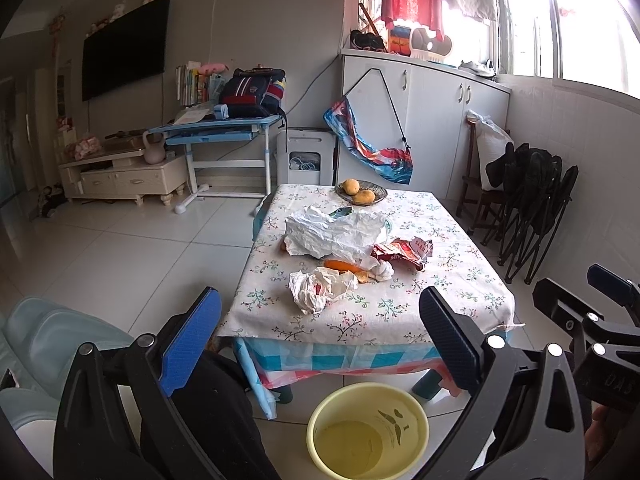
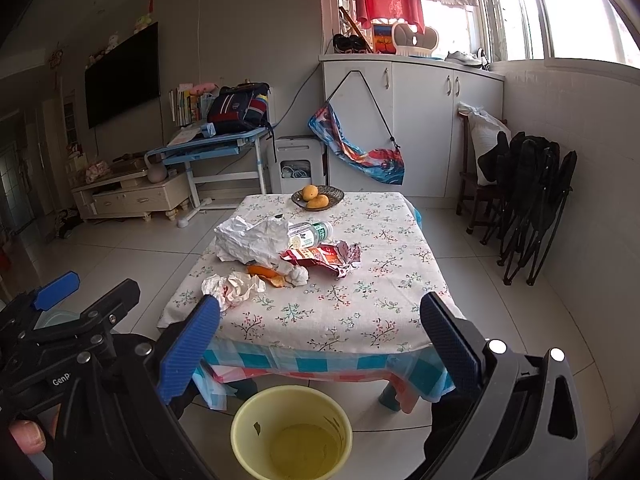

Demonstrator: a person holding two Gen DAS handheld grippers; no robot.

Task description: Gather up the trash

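1. Floral cloth covers the low desk, with a checked cloth hanging beneath it at the near edge.
2. Left gripper: jaws spread wide and released, grasping nothing, held short of the desk's near edge.
3. Right gripper: jaws likewise spread and released, empty, also short of the near edge.
4. Yellow bin stands on the tiled floor below the near edge, seen between and beneath both pairs of jaws; its inside looks stained, with no litter visible.
5. Crumpled tissue, with a red smear, is the piece of trash nearest the jaws, toward the near left part of the desk and well apart from them.
6. Orange peel and a small paper ball lie just behind the tissue.
7. Red snack wrapper lies near the desk's middle, beside the peel.
8. Large crumpled white paper sits behind these, partly covering a plastic bottle lying on its side.
9. Dish of yellow fruit stands at the far edge.
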